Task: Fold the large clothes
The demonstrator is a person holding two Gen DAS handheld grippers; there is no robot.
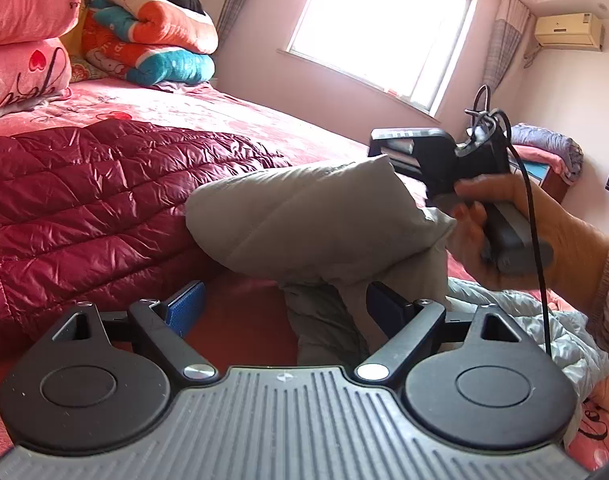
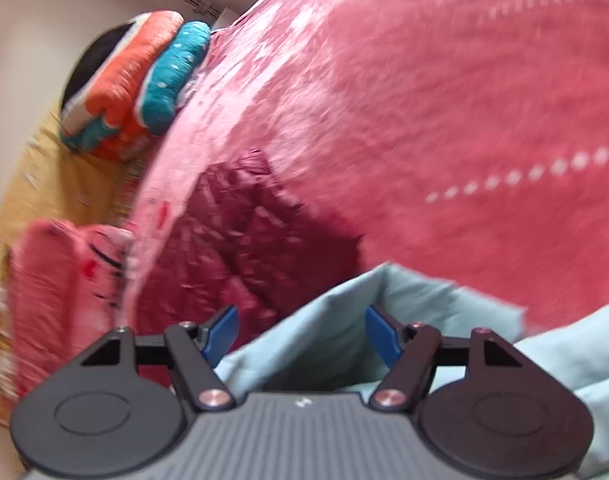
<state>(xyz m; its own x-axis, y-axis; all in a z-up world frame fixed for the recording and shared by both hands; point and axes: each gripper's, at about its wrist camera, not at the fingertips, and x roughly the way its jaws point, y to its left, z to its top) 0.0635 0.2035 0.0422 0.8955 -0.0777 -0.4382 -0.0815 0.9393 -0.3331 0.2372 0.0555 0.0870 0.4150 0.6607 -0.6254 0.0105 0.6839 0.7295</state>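
A pale grey-blue padded garment bulges up on the pink bed. One fold hangs down beside the right finger of my left gripper, which stands open. A hand holds my right gripper at the top of that bulge. In the right wrist view, which is blurred, the right gripper is open. The pale garment lies loose between its blue pads. A dark red quilted jacket lies spread at the left, and shows again as the red jacket beyond the fingers.
Folded orange and teal blankets and pink pillows are piled at the head of the bed. A bright window fills the far wall. A low stand with folded bedding stands at the right.
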